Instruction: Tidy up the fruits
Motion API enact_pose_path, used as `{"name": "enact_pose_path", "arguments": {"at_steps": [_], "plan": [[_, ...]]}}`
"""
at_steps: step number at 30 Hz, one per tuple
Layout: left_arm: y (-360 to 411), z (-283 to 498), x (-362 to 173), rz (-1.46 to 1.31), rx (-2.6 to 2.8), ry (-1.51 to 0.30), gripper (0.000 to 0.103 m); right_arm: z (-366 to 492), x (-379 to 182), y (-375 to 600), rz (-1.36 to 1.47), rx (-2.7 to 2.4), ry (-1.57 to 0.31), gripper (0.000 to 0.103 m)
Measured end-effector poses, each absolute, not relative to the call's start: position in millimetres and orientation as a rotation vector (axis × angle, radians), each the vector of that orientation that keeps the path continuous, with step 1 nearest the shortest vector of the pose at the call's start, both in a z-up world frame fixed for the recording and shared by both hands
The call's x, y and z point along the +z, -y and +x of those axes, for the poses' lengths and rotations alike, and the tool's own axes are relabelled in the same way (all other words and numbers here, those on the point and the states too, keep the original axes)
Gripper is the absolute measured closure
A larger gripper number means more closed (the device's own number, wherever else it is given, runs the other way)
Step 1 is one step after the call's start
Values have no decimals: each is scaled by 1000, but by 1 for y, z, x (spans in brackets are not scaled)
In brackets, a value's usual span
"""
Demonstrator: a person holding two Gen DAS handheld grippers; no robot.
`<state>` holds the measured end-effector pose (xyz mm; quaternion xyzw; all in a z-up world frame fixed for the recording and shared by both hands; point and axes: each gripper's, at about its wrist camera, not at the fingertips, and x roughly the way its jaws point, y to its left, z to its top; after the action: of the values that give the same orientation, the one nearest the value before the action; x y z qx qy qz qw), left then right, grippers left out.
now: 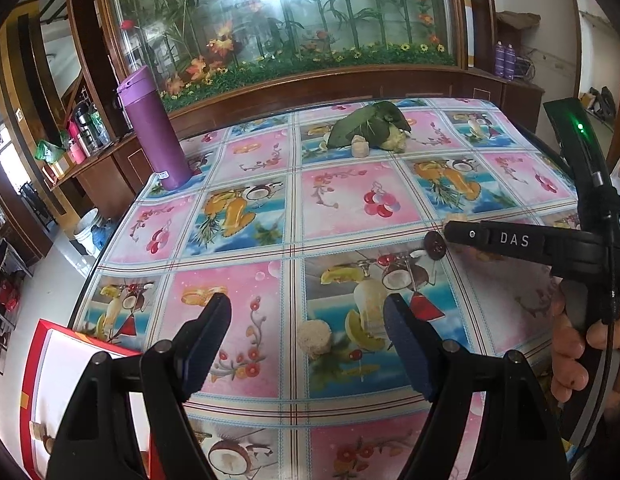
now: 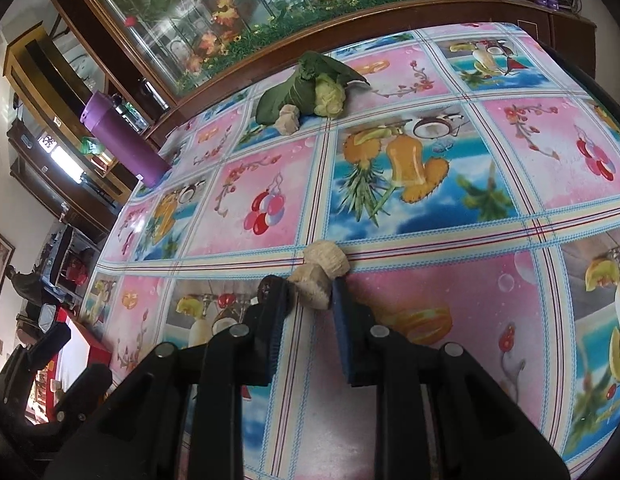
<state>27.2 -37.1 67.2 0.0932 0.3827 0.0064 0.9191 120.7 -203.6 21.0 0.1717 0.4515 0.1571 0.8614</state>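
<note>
Two tools in play. Right tool (image 2: 312,300) pinches a pale fibrous fruit chunk (image 2: 318,280) just above the bench (image 2: 430,300), pointing steeply down. Step: pick in hand; next likely carry it to the red tray (image 1: 61,364) at the bench's left edge, needing a firm hold. Left tool (image 1: 310,344) hangs spread, empty, angled down over another chunk (image 1: 316,338).

Dark wooden cabinet (image 1: 350,84) behind table, glass front (image 1: 269,12) with flowers, probably artificial; pale floor (image 1: 41,308) left.

The red box (image 1: 45,364) is cut off by the frame edge.
</note>
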Motion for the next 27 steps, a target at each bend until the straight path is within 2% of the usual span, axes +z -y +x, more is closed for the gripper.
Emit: {"name": "enact_pose_path", "arguments": {"at_steps": [3, 8, 11, 22, 27], "plan": [[41, 27, 67, 196, 14, -786, 25, 124, 21, 206, 370, 331, -945, 68], [45, 30, 65, 200, 7, -791, 25, 131, 19, 206, 356, 339, -941, 68], [49, 36, 62, 185, -5, -804, 25, 133, 19, 209, 367, 341, -942, 79], [97, 80, 45, 91, -116, -859, 26, 124, 48, 258, 538, 323, -845, 79], [113, 91, 36, 96, -139, -880, 40, 121, 51, 272, 592, 309, -822, 79]]}}
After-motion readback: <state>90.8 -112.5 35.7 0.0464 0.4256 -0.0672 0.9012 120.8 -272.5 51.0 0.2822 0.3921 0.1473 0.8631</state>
